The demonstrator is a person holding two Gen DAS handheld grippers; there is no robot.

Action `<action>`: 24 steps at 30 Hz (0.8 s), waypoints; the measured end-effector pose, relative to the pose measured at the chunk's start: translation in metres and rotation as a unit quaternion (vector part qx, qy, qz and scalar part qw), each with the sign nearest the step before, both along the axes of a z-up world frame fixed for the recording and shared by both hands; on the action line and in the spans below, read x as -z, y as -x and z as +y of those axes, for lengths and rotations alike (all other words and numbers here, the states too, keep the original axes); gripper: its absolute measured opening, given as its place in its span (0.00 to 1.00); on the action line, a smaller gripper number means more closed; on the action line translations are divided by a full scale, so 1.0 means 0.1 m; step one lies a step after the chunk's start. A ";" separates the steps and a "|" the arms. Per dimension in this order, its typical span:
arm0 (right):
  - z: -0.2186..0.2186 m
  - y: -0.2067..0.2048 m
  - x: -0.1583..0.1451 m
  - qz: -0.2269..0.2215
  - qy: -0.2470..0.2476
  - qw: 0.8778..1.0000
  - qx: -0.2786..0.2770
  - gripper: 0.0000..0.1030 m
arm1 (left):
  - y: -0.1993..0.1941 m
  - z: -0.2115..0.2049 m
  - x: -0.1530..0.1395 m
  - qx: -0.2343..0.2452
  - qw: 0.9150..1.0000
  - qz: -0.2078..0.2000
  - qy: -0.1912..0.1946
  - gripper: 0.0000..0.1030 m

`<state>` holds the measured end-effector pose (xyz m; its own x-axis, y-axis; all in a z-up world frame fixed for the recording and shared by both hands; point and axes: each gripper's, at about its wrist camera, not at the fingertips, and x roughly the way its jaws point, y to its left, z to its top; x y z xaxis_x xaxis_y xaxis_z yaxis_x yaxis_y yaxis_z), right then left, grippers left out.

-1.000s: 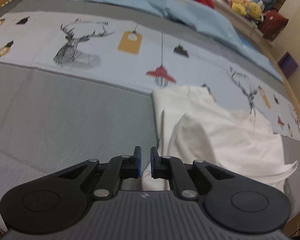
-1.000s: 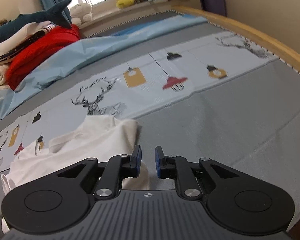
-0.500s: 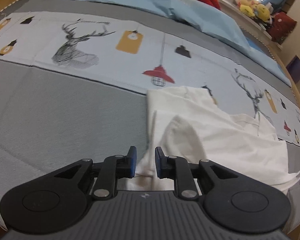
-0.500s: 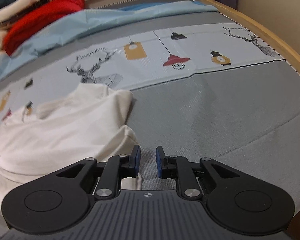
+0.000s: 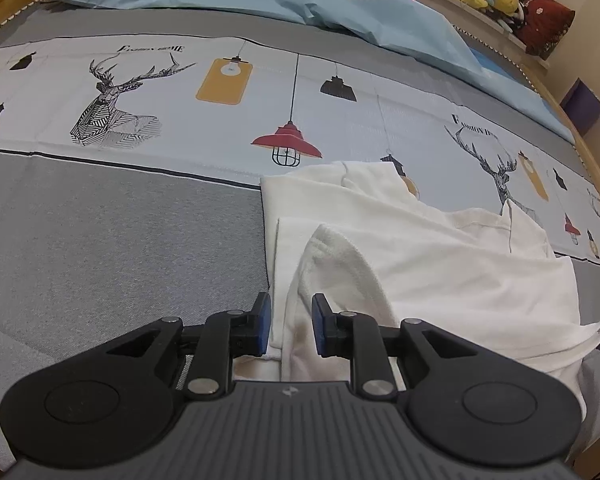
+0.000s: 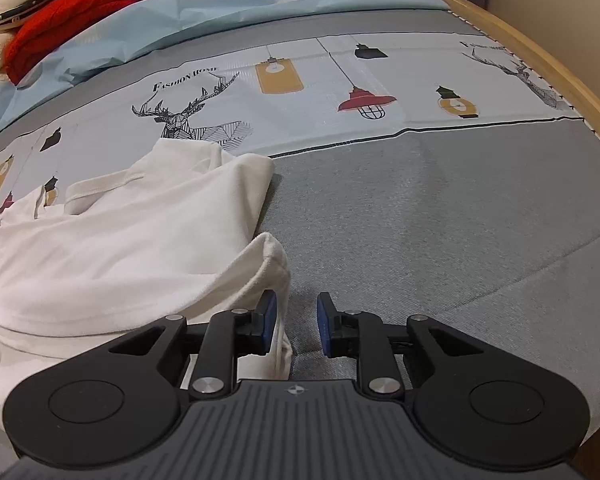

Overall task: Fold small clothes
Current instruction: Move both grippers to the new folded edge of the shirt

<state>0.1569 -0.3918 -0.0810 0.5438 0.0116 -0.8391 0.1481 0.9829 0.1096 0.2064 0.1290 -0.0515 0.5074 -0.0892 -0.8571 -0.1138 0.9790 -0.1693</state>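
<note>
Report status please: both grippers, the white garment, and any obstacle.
Left gripper opening, jaws astride the white garment edge, not pinching. Right gripper opening, garment edge beside one pad. Garment partly folded on the bed cover. Nothing in the way.

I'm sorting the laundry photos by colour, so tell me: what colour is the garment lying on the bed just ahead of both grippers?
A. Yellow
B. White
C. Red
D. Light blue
B: the garment crumpled on the grey bed cover in front of the left gripper and the right gripper is plain white in both views.
</note>
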 end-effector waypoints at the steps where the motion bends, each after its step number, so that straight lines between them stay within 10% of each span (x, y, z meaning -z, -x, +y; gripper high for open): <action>1: 0.00 0.00 0.00 -0.001 0.000 1.000 0.000 0.22 | 0.00 -0.01 0.00 0.001 1.000 0.000 -0.001 0.24; 24: -0.10 0.02 -0.03 -0.015 -0.016 1.000 0.002 0.22 | -0.23 0.08 0.20 -0.005 0.998 0.038 0.056 0.33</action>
